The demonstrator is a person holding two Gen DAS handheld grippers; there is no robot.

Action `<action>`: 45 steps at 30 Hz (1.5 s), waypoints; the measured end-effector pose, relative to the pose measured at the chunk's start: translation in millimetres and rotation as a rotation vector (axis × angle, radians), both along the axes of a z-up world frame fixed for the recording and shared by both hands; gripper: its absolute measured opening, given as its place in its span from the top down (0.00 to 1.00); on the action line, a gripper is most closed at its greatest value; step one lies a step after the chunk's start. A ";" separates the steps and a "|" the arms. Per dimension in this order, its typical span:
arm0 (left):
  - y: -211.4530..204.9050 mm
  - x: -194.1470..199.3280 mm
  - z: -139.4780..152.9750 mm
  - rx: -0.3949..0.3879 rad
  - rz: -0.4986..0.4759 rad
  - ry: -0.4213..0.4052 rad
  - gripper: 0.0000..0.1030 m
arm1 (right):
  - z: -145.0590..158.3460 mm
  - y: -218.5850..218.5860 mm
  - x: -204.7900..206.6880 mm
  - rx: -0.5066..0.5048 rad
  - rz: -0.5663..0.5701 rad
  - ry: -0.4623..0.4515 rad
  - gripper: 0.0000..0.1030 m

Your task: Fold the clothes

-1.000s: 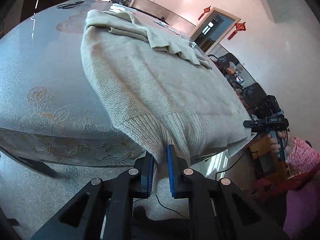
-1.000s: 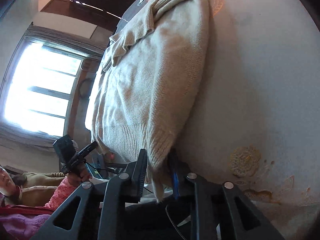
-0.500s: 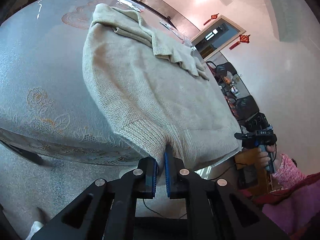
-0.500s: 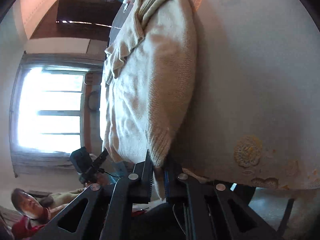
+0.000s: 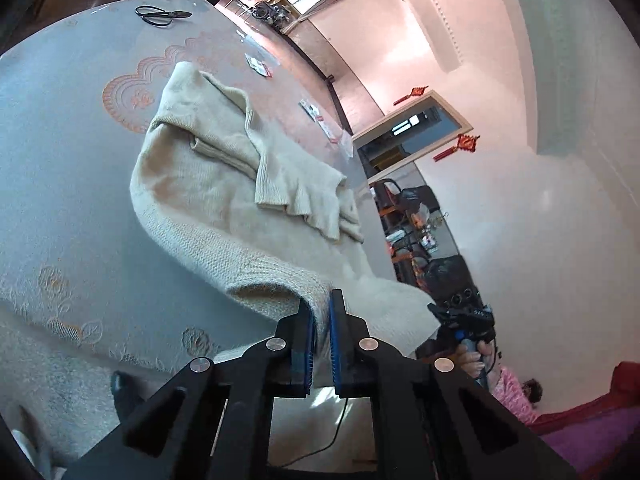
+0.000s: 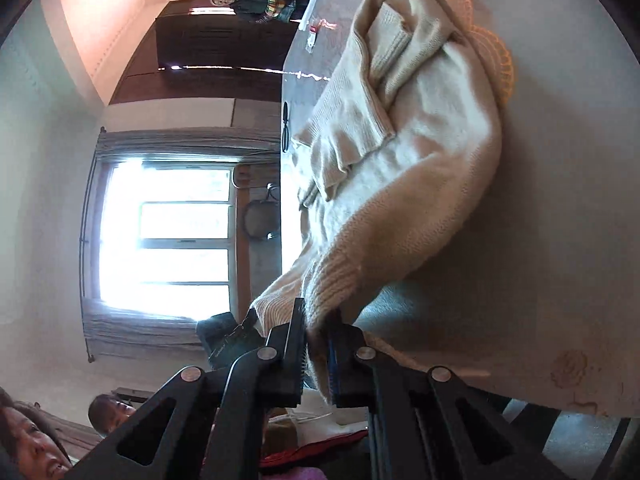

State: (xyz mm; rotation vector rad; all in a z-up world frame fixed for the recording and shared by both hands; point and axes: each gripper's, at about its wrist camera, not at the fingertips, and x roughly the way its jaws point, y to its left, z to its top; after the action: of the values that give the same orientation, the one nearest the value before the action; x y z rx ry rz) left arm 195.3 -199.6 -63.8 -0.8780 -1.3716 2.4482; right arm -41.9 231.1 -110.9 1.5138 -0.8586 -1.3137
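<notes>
Pinching sweater (image 5: 224, 200) hem | left hand-held gripper (image 5: 320, 320) clamped, tilted down | right hand-held gripper (image 6: 318, 330) likewise

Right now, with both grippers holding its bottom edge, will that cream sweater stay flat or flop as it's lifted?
Probably flop: the cream knitted sweater already sags between the left gripper and right gripper. Its loosely folded sleeves may slide. The knit looks thick, so somewhat heavy.

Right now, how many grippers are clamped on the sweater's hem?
2. The left gripper pinches one corner of the sweater hem; the right gripper pinches the other, both corners lifted off the table.
</notes>
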 end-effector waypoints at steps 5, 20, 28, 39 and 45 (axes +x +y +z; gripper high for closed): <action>-46.7 -51.2 10.8 0.095 0.047 0.030 0.93 | 2.6 -17.6 -50.7 -0.028 -0.093 -0.042 0.93; -149.1 -218.9 -57.8 0.289 0.123 -0.160 0.92 | -55.8 -105.9 -197.0 0.008 -0.322 -0.198 0.90; -184.6 -252.1 -95.5 0.319 0.229 -0.274 0.60 | -70.2 -106.2 -240.4 0.082 -0.496 -0.180 0.75; -177.8 -246.6 -51.5 0.057 0.171 -0.230 0.60 | -1.7 -91.6 -246.1 0.127 -0.413 0.029 0.71; -113.5 -232.2 2.9 -0.393 0.036 -0.201 0.42 | 26.0 -110.7 -196.4 0.384 -0.104 0.227 0.69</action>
State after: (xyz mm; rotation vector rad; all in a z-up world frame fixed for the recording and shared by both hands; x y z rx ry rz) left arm -36.9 -313.1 -60.9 -1.2225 -0.9761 2.7731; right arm -238.3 120.4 -84.9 1.5829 -0.5668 -1.7653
